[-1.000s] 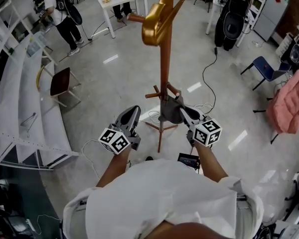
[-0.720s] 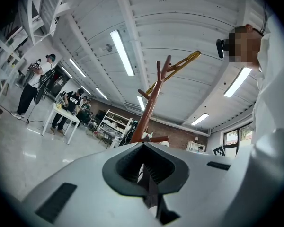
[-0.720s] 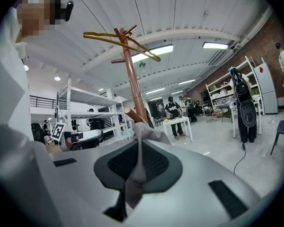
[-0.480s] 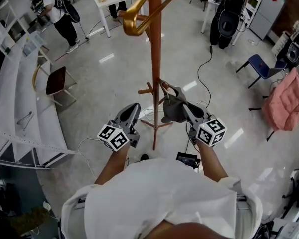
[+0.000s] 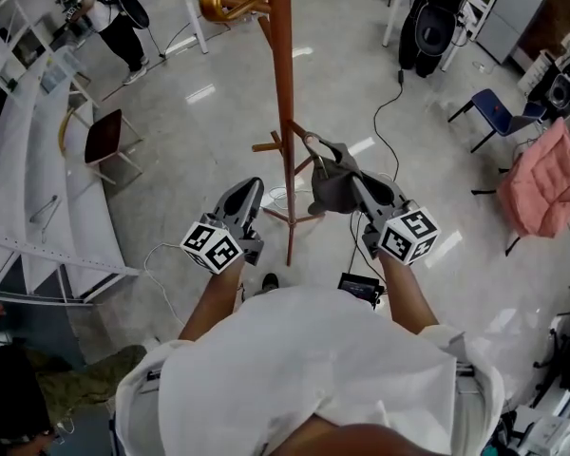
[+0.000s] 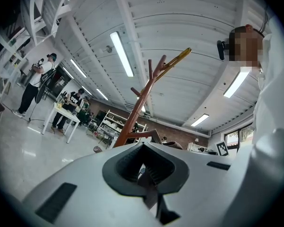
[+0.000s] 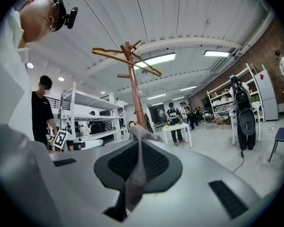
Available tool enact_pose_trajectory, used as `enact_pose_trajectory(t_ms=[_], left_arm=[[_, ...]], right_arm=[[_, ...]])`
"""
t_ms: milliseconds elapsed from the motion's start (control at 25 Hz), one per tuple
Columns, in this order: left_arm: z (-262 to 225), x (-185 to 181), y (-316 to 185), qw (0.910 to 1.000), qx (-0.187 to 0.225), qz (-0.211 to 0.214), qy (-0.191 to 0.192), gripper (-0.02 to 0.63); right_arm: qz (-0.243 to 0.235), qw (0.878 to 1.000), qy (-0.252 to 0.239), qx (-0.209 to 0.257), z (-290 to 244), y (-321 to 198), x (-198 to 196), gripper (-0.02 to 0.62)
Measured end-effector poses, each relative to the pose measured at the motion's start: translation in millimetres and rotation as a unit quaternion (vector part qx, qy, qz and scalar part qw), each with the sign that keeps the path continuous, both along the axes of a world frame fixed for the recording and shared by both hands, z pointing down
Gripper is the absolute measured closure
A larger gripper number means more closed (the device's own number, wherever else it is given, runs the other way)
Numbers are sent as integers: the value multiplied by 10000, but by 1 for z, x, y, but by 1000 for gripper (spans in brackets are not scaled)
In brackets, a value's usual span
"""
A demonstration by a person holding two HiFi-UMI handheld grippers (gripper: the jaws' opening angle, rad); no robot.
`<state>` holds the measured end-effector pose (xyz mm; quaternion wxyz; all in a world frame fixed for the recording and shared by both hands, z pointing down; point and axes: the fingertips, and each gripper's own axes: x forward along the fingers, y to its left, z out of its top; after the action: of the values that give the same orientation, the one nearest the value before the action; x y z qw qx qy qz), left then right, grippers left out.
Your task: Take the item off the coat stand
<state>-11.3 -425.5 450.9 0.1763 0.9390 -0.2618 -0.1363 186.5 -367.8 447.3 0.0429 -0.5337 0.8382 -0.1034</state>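
Grey cloth (image 5: 334,190) pinched beside the stand (image 5: 283,131).
The stand rises tall, with short pegs low down. The cloth hangs just right of it by a low peg (image 5: 302,133), its top loop at the peg's tip, though I can't tell whether it is hooked on. The right hand-held gripper (image 5: 363,190) is clenched on the cloth. The left hand-held gripper (image 5: 247,193), on the stand's other side, is closed and empty.

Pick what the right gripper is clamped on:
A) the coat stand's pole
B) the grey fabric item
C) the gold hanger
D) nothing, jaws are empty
B: in the right gripper view the right gripper has its jaws closed on a fold of the grey fabric item, which runs up between them.
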Motion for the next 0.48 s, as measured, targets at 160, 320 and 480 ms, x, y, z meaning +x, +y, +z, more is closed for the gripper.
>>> enact_pose_trajectory(t_ms=[160, 320, 480], left_arm=[[5, 13, 17, 9999, -91, -58, -25, 594], [12, 18, 23, 9999, -139, -66, 11, 594], [19, 27, 38, 9999, -151, -67, -29, 594]], right_arm=[[43, 9999, -46, 87, -4, 20, 17, 563], [165, 9998, -69, 22, 0, 30, 29, 561], [230, 9997, -88, -84, 10, 44, 42, 562]])
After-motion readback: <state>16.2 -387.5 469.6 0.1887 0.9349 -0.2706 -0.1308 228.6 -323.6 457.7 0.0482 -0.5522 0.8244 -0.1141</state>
